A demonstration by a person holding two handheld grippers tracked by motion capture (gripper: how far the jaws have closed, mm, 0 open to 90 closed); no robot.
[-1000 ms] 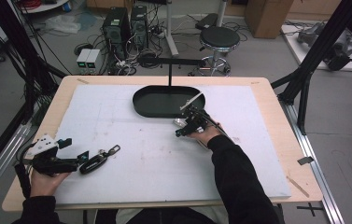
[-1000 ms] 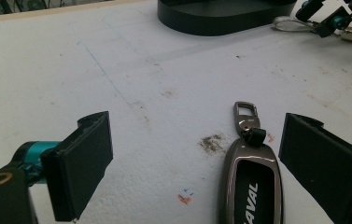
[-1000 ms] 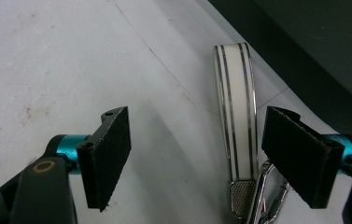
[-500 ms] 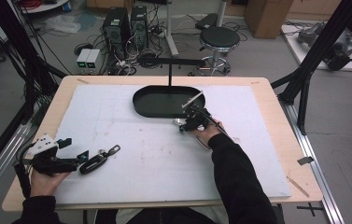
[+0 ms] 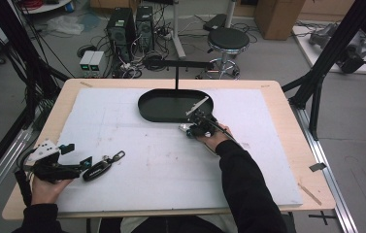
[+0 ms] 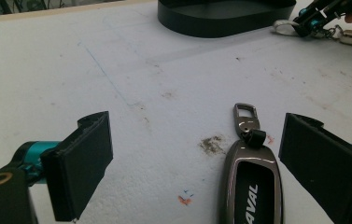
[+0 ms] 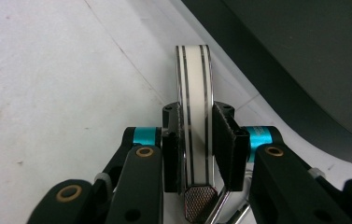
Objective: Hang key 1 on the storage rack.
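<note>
Just beside the black tray's (image 5: 168, 112) near rim, the right gripper (image 5: 196, 127) has just been closing and is now clamped on a white key fob (image 7: 194, 112), held edge-up between the pads, its ring dangling below. Best move, I'd say: lift straight up w/ grip firm, clear the tray wall, then lower it inside — the rim is the obstacle, and the ring could snag it. Over at the near left corner, the left gripper (image 6: 201, 163) rests w/ jaws wide apart, a dark key fob (image 6: 253, 182) lying on the white mat (image 5: 171, 165) between them, not touched. Stool and PC towers sit beyond the table.
</note>
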